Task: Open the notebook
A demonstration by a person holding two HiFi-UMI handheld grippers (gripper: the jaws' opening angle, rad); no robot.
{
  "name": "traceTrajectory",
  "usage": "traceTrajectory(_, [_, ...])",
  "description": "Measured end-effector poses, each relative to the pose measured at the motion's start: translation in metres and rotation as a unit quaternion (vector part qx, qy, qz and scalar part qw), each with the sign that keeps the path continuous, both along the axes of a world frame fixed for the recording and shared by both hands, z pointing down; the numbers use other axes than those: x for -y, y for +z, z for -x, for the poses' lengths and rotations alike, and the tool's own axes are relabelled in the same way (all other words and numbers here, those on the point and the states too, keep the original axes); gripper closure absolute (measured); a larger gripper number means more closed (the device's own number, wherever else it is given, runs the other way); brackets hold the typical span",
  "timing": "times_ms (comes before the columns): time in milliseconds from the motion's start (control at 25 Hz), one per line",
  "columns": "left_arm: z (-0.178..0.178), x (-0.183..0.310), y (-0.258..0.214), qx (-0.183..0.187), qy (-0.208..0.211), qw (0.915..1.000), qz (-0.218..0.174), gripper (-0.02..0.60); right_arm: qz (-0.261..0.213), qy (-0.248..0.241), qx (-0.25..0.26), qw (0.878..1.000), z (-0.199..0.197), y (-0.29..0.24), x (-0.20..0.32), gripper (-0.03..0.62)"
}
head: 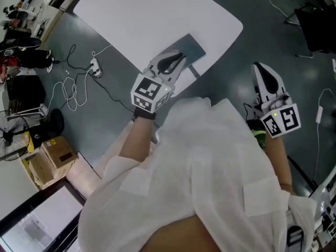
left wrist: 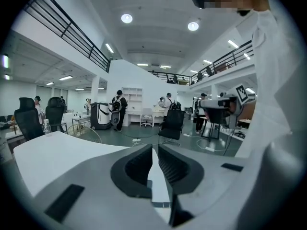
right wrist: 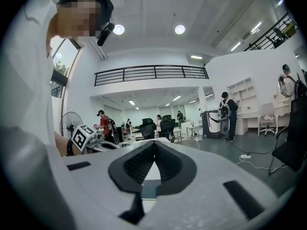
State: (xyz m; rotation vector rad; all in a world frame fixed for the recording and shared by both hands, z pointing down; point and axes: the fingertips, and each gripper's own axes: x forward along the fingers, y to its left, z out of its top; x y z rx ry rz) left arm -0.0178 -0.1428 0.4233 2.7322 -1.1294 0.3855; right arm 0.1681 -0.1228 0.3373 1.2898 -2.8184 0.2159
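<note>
Large open hall, grey-green floor, white round-cornered table [head: 131, 14] set on it; mezzanine railing and ceiling lamps noted in both gripper views.

Left gripper [head: 181, 55]: jaws brought together, tips meeting, nothing clamped between them, as read in its own view [left wrist: 152, 146]; it is held over the near edge of the table. Directly beneath and just ahead of its tips the notebook [head: 195, 50] is recorded: grey-blue cover, lying flat and closed on the table, close to that edge; contact between tips and cover cannot be told.

Right gripper [head: 257, 67]: jaws likewise closed on nothing, tips touching in its own view [right wrist: 154, 143]; it is held off the table, over bare floor, well apart from the notebook, which lies to its left.

Behind both grippers the person's white shirt [head: 210, 167] fills the lower head view.

Further out, left of the left gripper: loose white cables [head: 79, 88] on the floor; a cardboard box [head: 52, 154] beyond them.

Far ahead of the left gripper a black office chair [left wrist: 171, 123] is seen; left of the right gripper, a standing fan [right wrist: 71, 121].
</note>
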Motion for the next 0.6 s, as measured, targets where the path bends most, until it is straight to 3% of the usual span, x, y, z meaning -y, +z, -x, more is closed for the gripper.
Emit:
traceTrajectory(280, [-0.006, 0.019, 0.035, 0.041, 0.059, 0.9966, 0.04, 0.554, 0.005, 0.021, 0.004, 1.0, 0.01, 0.003, 0.016, 0.589])
traceTrajectory(600, [-0.002, 0.033, 0.083, 0.061, 0.112, 0.985, 0.116, 0.552, 0.018, 0.085, 0.0, 0.996, 0.019, 0.007, 0.015, 0.589])
